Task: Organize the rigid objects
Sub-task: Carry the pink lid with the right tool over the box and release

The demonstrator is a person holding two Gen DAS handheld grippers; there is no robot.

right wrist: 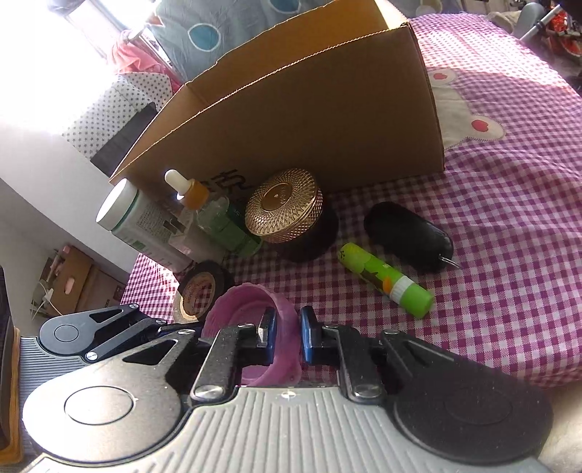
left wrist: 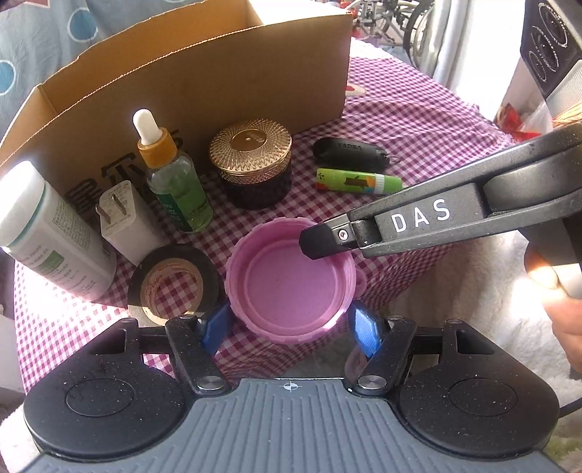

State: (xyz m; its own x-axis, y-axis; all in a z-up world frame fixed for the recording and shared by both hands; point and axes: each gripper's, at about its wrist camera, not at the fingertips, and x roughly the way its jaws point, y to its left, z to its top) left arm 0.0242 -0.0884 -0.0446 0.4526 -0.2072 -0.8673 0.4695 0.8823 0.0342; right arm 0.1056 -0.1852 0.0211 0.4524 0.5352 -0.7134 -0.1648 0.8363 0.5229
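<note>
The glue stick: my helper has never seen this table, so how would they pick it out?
Start at the cardboard box. In front of its right end lies a black key fob; beside it lies the glue stick, the only bright green tube lying flat.

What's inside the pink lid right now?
One finger of the right hand-held gripper reaches inside the pink lid, pinching its rim; otherwise it looks empty. Cloth beneath is hidden.

Purple gingham cloth (left wrist: 418,120), dotted blue fabric (right wrist: 203,32), parked bicycles (left wrist: 396,18)
</note>
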